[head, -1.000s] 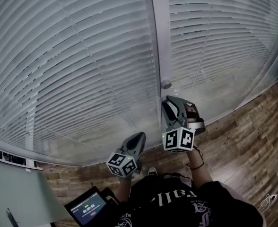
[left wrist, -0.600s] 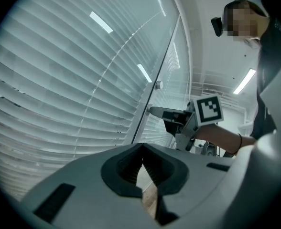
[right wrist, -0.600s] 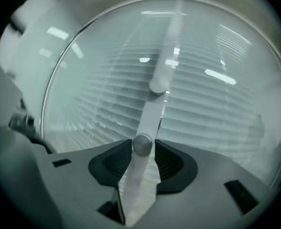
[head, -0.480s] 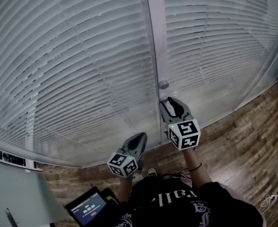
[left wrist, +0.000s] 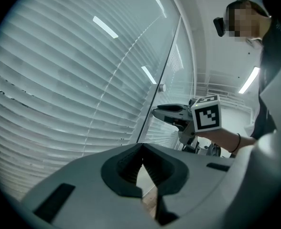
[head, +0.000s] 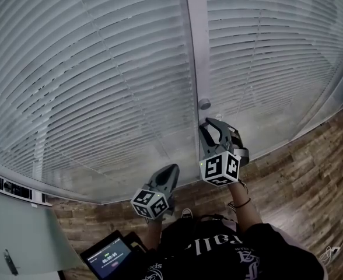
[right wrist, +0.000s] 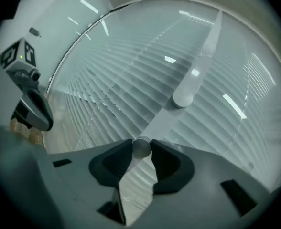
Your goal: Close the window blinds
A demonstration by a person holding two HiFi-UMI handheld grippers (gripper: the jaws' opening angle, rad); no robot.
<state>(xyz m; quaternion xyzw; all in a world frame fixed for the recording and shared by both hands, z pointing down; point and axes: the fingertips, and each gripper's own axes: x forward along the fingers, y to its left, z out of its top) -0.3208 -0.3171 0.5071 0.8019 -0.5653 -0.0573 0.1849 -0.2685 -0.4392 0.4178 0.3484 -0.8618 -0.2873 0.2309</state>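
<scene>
Right gripper fingers pinch a small round knob on the mullion between the two blinds panels. A second knob sits just beyond. Left gripper fingers are pressed together, empty (low, near the glass). Tablet sits over the wood floor, screen text too small to read.

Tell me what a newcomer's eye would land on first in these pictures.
Pale slatted blinds fill almost the whole head view, split by a vertical frame post. On that post the right gripper pinches a small round knob, with a second knob farther up the post. The left gripper hangs lower and to the left, jaws together and empty.
</scene>
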